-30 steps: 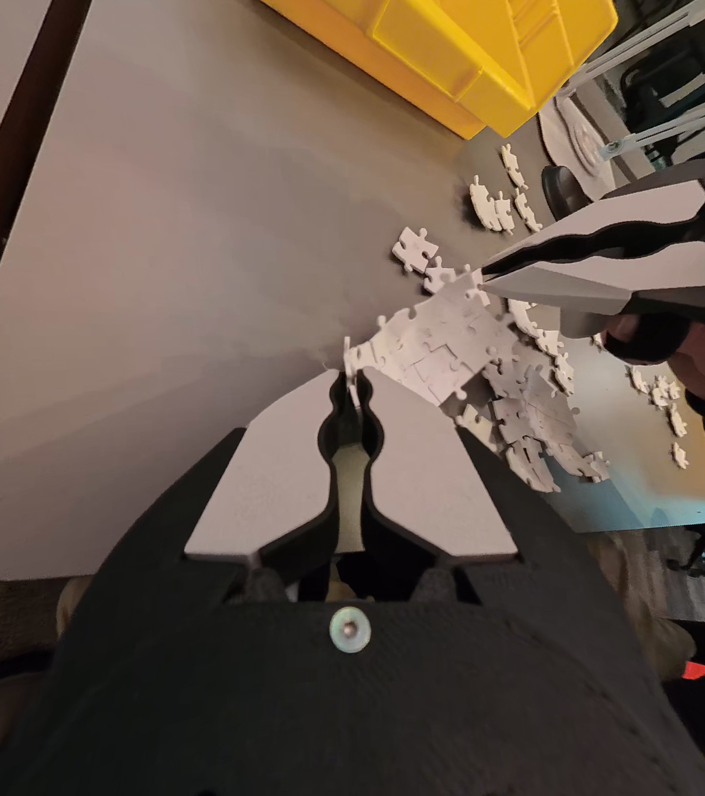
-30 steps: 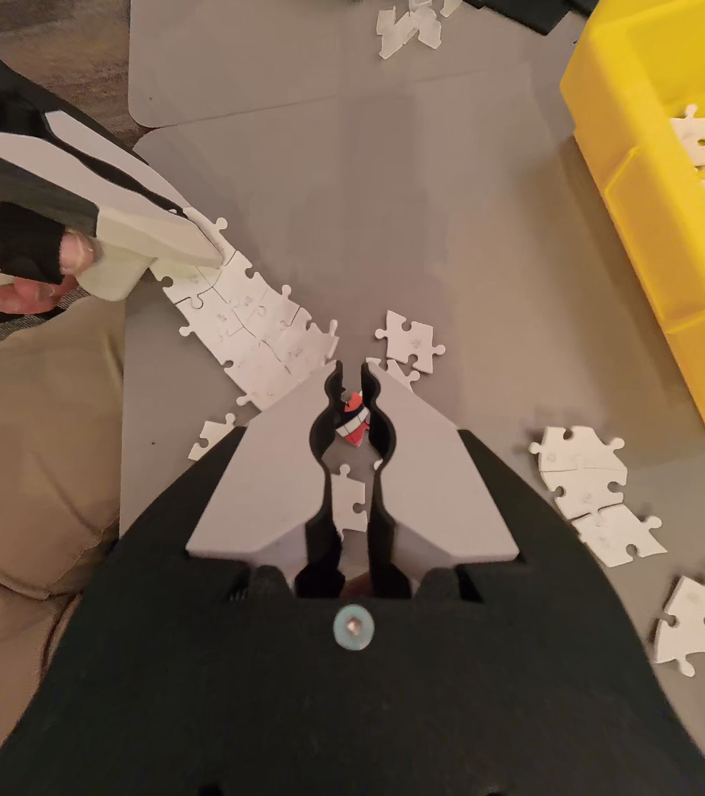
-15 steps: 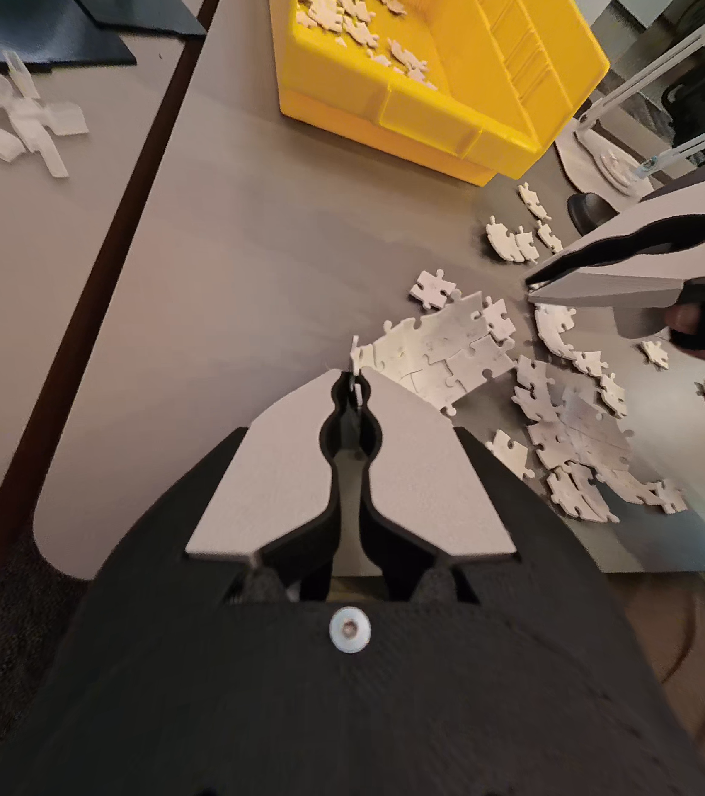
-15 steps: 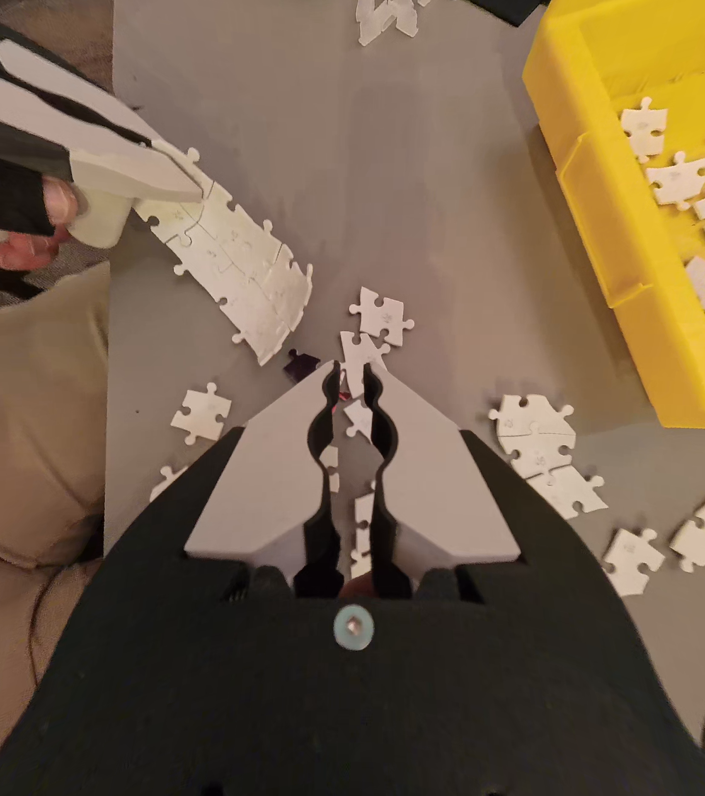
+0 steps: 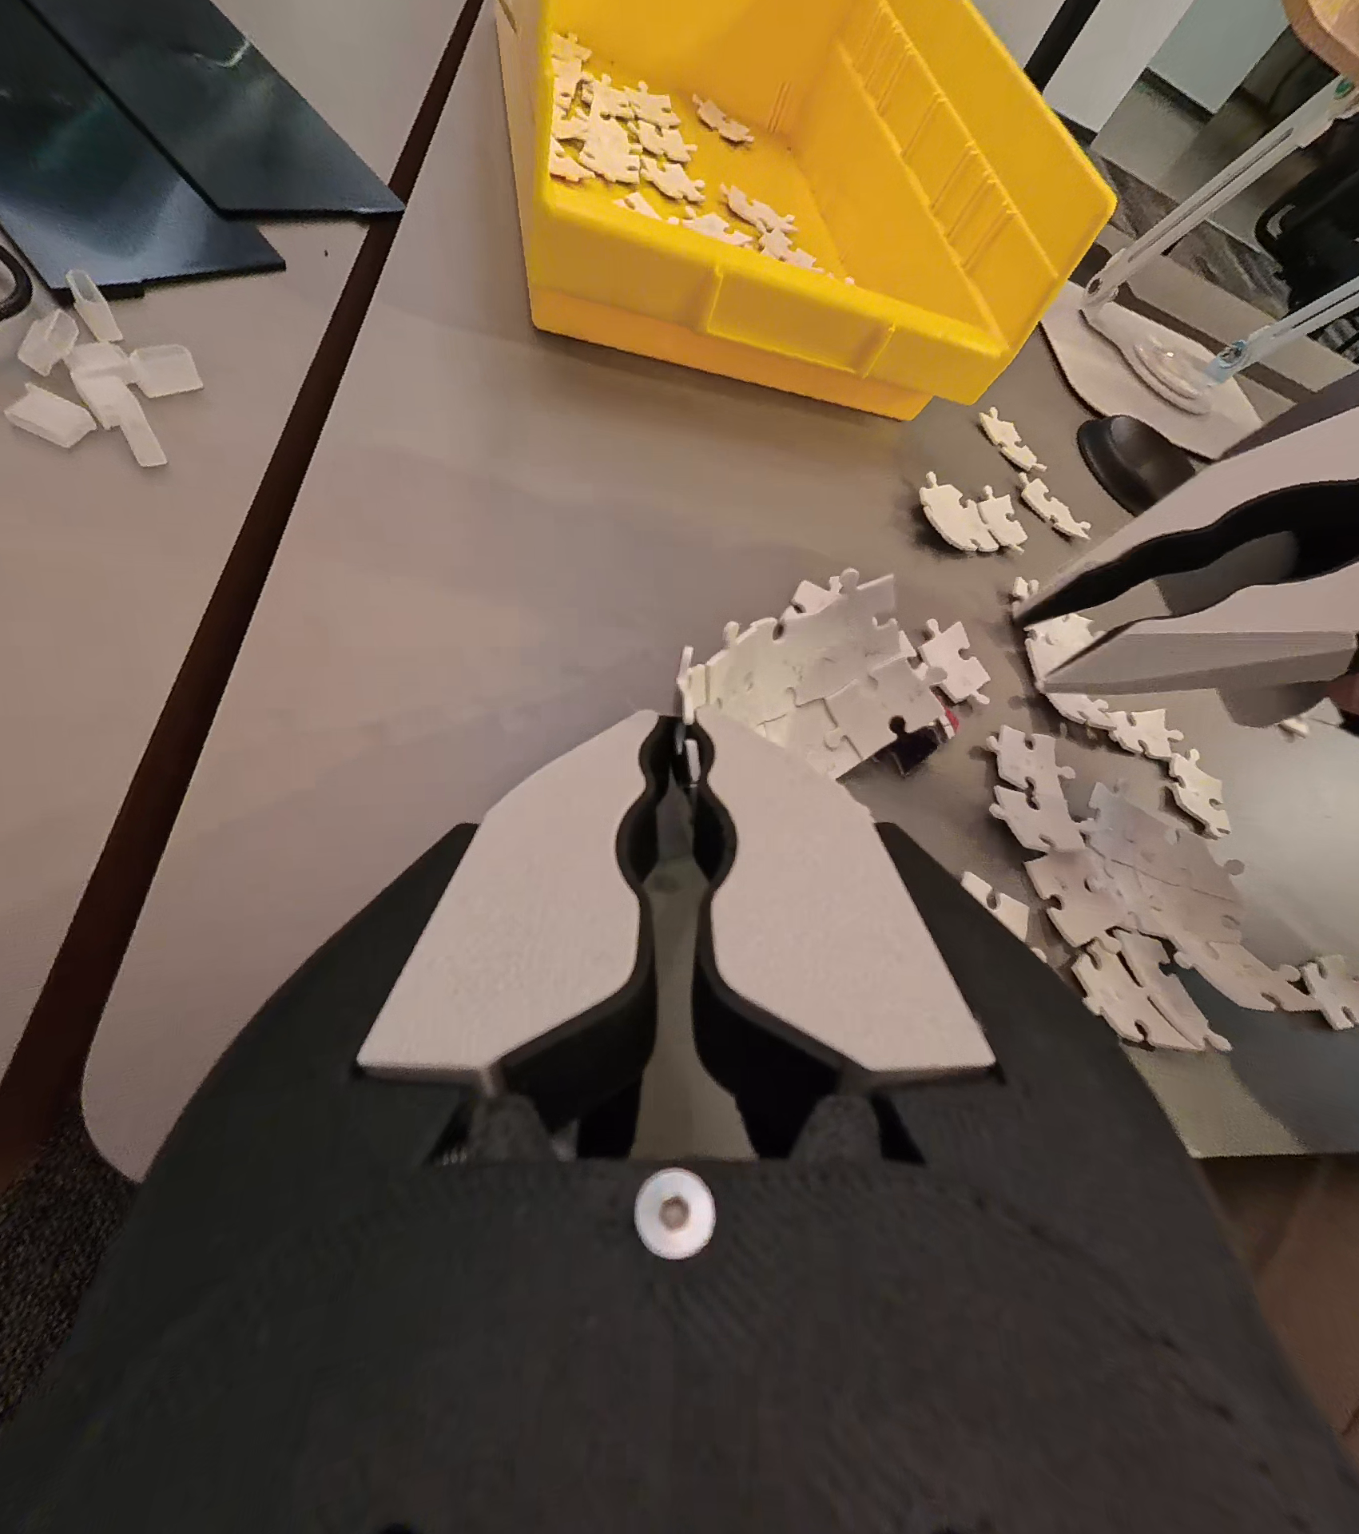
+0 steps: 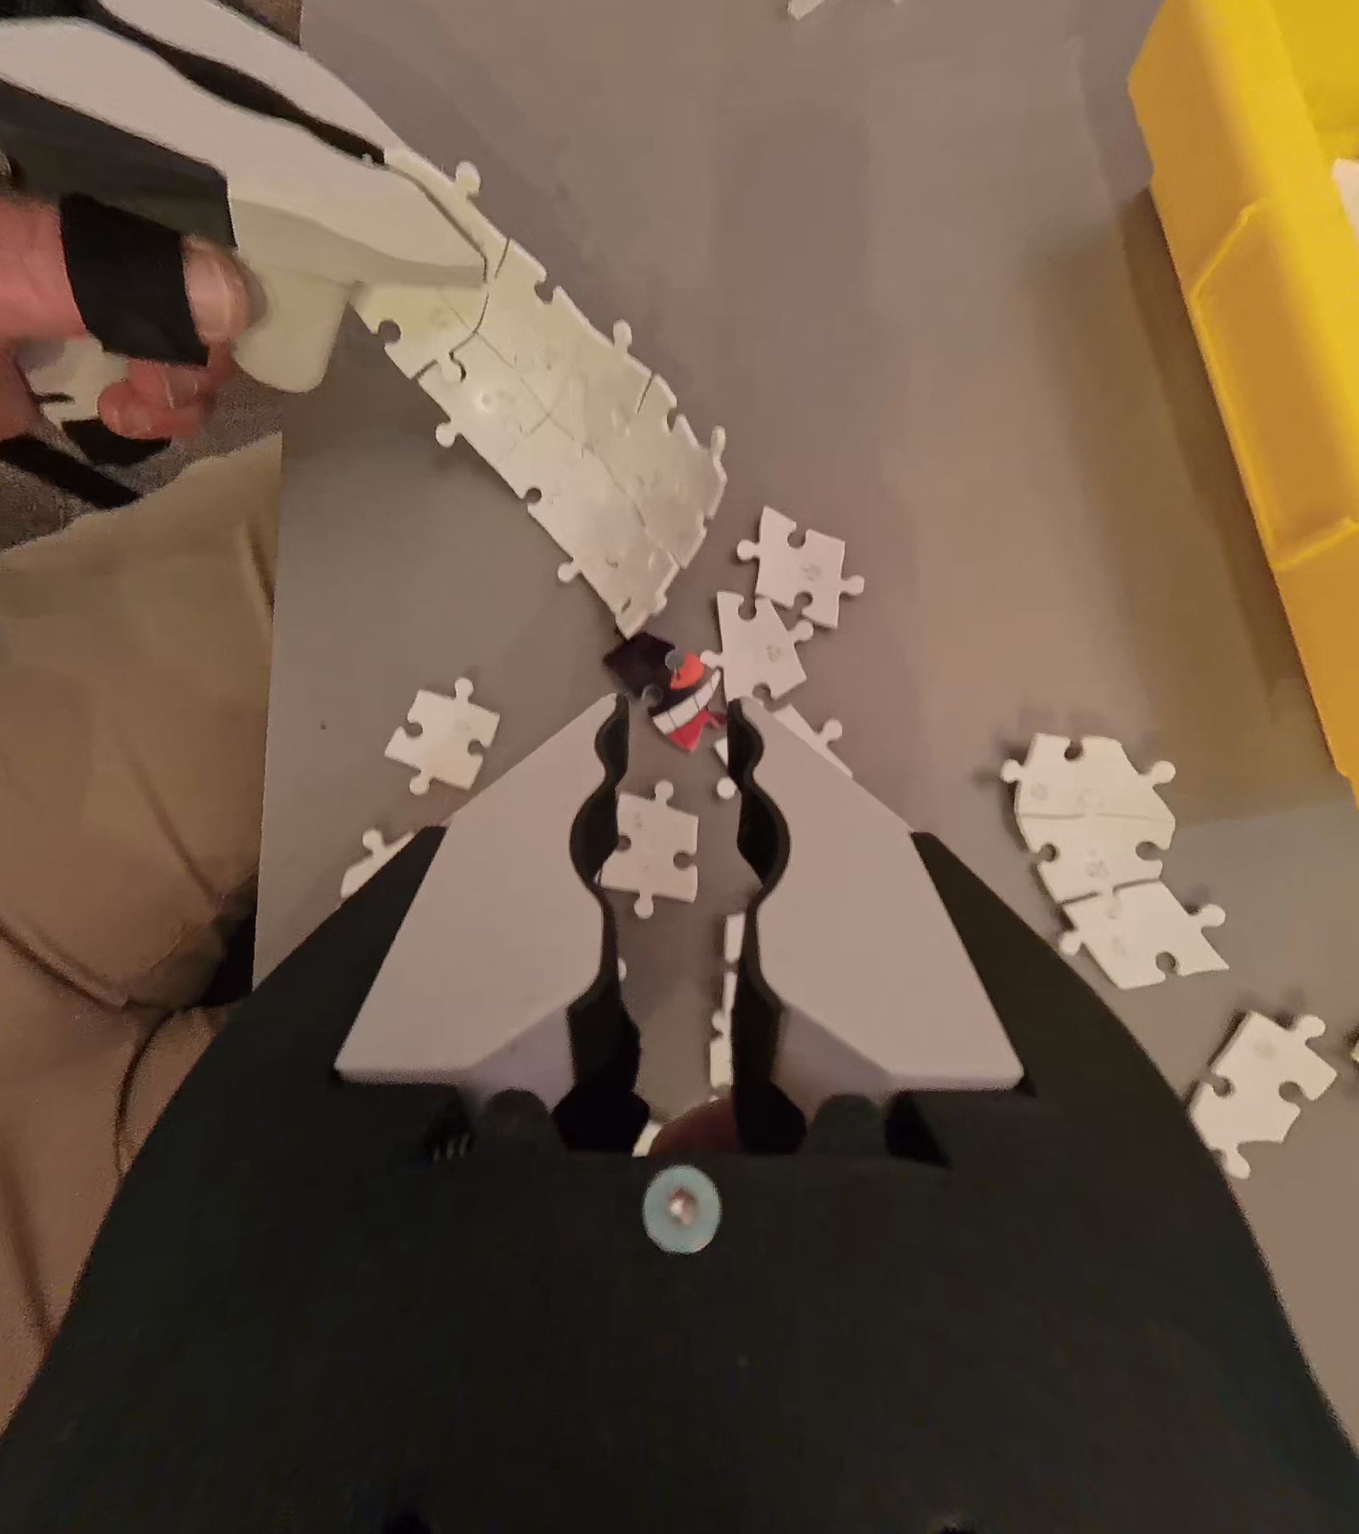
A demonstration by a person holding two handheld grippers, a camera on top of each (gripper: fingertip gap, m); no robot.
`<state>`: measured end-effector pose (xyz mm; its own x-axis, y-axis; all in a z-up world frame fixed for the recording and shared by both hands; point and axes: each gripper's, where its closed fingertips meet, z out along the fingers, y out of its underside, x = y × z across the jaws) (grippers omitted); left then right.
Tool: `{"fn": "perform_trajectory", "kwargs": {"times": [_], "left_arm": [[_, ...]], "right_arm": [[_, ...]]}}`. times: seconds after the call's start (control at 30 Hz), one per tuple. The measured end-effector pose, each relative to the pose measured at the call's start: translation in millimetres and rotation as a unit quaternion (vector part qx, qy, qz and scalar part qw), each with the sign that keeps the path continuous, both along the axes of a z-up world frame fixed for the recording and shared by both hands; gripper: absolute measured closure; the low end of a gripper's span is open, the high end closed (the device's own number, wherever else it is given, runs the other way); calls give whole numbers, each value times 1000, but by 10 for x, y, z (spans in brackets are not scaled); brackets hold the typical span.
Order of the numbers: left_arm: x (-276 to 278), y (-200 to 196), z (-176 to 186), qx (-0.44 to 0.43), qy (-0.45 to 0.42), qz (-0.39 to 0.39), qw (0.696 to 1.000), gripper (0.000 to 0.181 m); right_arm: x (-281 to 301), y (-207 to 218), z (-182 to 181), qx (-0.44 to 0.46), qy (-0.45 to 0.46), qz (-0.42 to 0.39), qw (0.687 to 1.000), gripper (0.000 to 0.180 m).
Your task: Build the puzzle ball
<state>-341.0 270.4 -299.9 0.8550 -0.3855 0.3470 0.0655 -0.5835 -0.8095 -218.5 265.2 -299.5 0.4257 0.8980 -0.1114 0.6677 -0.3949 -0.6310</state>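
Pinching one end of the joined curved strip, the left gripper holds it tilted off the grey table. Right gripper hovers, fingers spread, above the printed-side-up piece. Best to descend squarely and grip its edges only.

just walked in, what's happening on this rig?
A person is assembling a puzzle ball with two handheld grippers. The left gripper is shut on the edge of a curved strip of joined white pieces, holding it up off the grey table. The right gripper is open, jaws pointed at a coloured piece lying face up among loose white pieces. More pieces sit in the yellow bin, and other joined clusters lie on the table.
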Motion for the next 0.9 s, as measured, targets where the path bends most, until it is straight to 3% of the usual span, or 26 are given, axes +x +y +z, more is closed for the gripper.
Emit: {"fn": "perform_trajectory", "kwargs": {"times": [0.4,0.9], "left_arm": [[28,28,-6,-2,-14,-1,1000,178],[41,29,-5,0,-16,-1,1000,178]], "right_arm": [[300,-327,-232,-51,-90,65,993,156],[271,-239,-424,-19,-122,49,991,153]]}}
